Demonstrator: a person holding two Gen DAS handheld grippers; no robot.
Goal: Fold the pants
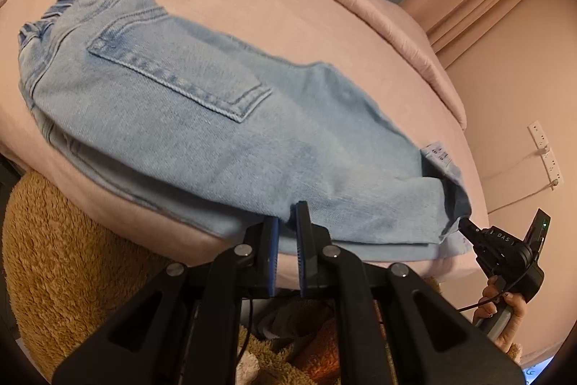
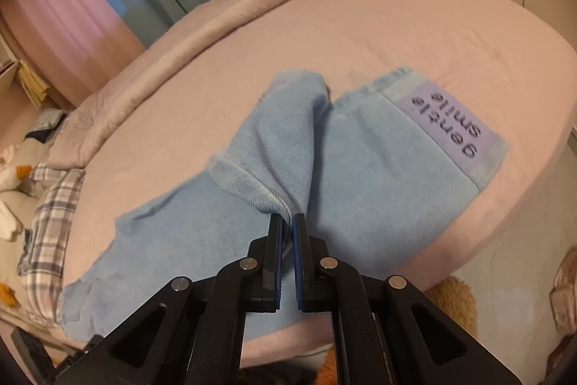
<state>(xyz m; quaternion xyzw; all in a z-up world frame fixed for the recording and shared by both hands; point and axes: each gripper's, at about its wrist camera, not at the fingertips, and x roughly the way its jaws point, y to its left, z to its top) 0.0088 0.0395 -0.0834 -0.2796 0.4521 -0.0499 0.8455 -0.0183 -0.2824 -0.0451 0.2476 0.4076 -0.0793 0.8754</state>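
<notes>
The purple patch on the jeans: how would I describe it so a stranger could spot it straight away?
Start at the wide pink bed, then find the light blue jeans lying on it. Near the jeans' edge sits a lilac rectangular patch. It alone carries dark printed words, "gentle smile", unlike the plain denim all around it.

Both claws, left claw [image 1: 287, 212] and right claw [image 1: 462, 222], pinch the pants [image 1: 173, 118].

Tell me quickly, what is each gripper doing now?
Left gripper: shut on the jeans edge.
Right gripper: shut on a jeans fold.
</notes>
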